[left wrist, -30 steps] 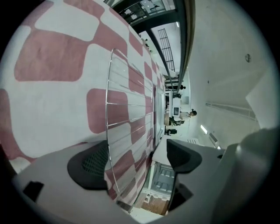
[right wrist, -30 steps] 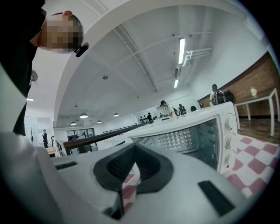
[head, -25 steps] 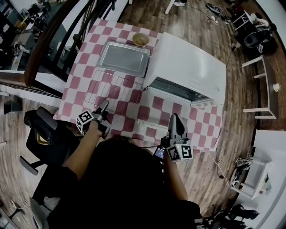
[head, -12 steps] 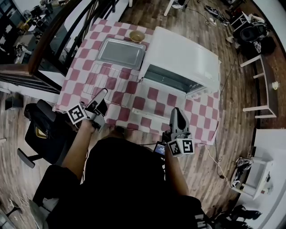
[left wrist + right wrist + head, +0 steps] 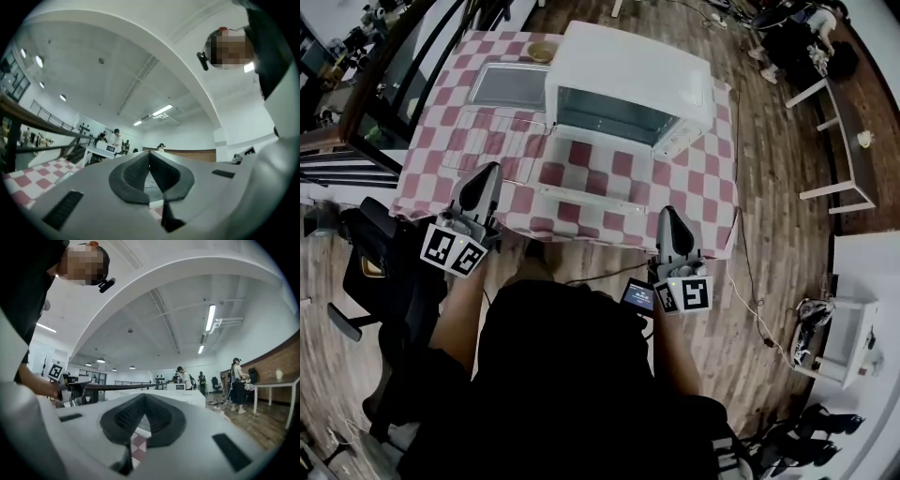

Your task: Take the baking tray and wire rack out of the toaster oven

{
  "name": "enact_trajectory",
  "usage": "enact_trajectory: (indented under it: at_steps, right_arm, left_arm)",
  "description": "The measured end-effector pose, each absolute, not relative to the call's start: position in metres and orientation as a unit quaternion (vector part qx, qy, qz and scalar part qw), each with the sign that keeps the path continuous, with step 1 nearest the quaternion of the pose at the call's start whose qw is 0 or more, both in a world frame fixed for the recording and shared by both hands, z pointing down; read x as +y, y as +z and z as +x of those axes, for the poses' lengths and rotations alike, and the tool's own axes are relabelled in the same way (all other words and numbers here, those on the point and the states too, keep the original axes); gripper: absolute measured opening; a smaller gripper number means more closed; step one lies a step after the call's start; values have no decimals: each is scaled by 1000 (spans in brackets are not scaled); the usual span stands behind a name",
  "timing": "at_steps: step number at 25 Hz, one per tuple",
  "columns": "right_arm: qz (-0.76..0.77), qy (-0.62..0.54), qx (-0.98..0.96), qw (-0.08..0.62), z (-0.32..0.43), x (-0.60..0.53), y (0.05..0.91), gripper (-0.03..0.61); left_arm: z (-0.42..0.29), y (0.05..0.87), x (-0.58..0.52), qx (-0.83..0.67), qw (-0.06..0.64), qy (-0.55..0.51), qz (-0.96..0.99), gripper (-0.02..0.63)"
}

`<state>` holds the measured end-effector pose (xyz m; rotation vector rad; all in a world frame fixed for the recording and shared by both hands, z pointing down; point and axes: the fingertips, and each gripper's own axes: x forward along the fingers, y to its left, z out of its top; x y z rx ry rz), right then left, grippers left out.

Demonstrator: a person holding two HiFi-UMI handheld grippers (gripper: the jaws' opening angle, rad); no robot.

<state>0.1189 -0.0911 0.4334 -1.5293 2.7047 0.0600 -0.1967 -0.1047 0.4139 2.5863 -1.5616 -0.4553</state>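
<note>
- Left gripper [image 5: 484, 178] is up off the table for me, short of the toaster oven [image 5: 628, 80] on its near-left side. The jaws have just been snapping together and now sit clenched, with nothing between them.
- Right gripper [image 5: 667, 220] hangs off the oven's near-right corner, over the edge of the checkered tablecloth [image 5: 712, 178]. Its jaws are pressed together too, holding nothing.
- The oven's door [image 5: 586, 199] is dropped flat towards me, so the cavity is open.
- The baking tray [image 5: 508, 84] is out, lying flat on the cloth just beside the oven's left wall.
- The wire rack [image 5: 486, 155] shows faintly on the cloth, nearer me than the tray and to the oven's left.
- A small bowl [image 5: 541, 51] sits off the oven's far-left corner.
</note>
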Motion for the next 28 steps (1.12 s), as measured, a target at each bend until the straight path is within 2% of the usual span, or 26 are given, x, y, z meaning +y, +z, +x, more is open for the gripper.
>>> enact_trajectory:
  at_steps: [4, 9, 13, 22, 28]
  right_arm:
    - [-477, 49, 878, 18, 146, -52, 426, 3]
    - [-475, 55, 878, 22, 179, -14, 429, 3]
    - [-479, 34, 877, 24, 202, -4, 443, 3]
    - [-504, 8, 863, 30, 200, 20, 449, 3]
    - [-507, 20, 861, 22, 158, 57, 433, 3]
  left_arm:
    - [-152, 401, -69, -526, -14, -137, 839, -6]
    - [-98, 412, -33, -518, -5, -108, 848, -5]
    - [-70, 422, -6, -495, 38, -101, 862, -6]
    - [-68, 438, 42, -498, 32, -39, 866, -5]
    - [-91, 438, 68, -514, -18, 17, 858, -5]
